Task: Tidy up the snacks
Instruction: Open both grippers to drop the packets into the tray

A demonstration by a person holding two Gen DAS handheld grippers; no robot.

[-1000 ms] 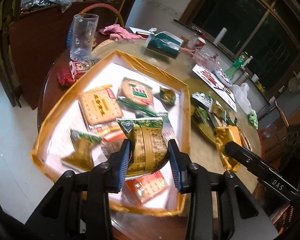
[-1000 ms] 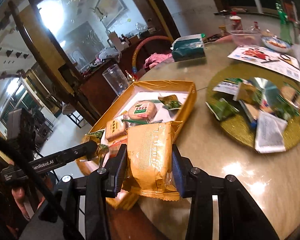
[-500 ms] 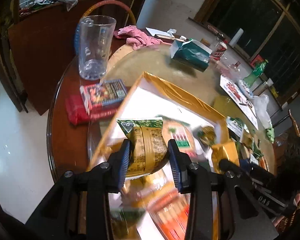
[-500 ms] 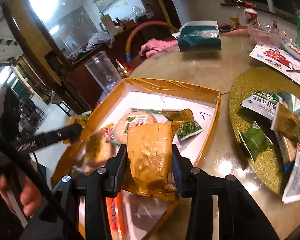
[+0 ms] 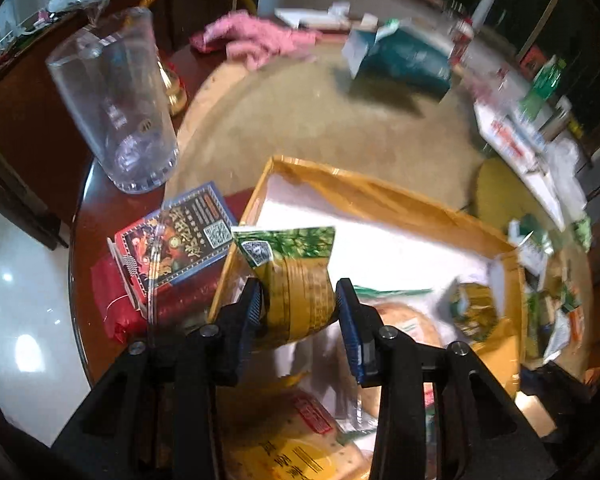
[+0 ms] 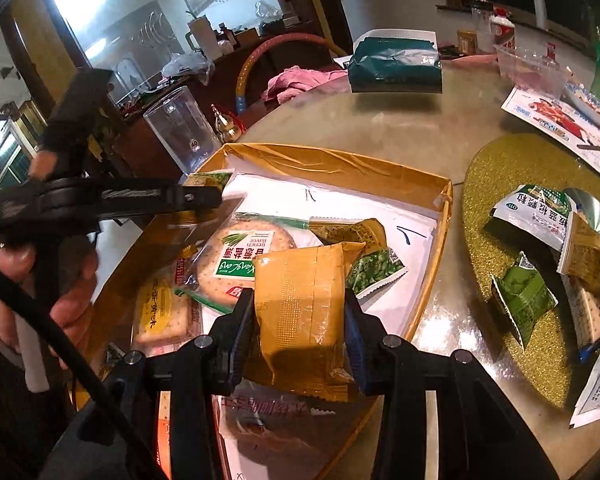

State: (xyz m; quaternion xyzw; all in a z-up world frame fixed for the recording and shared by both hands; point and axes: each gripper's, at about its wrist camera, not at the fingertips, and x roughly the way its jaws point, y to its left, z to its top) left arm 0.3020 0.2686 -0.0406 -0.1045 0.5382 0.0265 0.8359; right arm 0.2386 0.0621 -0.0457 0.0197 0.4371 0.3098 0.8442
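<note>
**Inspector:** Left gripper [image 5: 298,312]?

**Assistant:** Its blue-padded fingers [image 5: 351,320] are clamped on a green-and-yellow foil snack packet [image 5: 296,276], which stands upright between them. The jaws have just been easing wider; the packet is between them and still appears gripped. It hangs over the left wall of the shallow yellow-taped cardboard tray [image 5: 364,196] with a white paper floor.

**Inspector:** Right gripper [image 6: 300,320]?

**Assistant:** Clamped on a plain golden-brown snack packet [image 6: 304,312], held above the tray's [image 6: 332,164] near edge. Those jaws have also just been opening slightly, with the packet between the pads.

**Inspector:** Tray contents?

**Assistant:** A round cracker in a clear wrapper with a green-and-white label [image 6: 244,256], a square yellow cracker pack [image 6: 160,316] toward the left wall, and a small green leaf-print packet [image 6: 376,268] just beside the golden one.

**Inspector:** Outside the tray?

**Assistant:** On the round table's left edge, a tall clear plastic cup [image 5: 116,108] and a dark printed box on a red bag [image 5: 172,244], touching the tray's left wall. To the right, a glittery gold round mat [image 6: 500,208] carries several loose packets. A person's hand [image 6: 64,280] holds the left gripper's handle.
</note>
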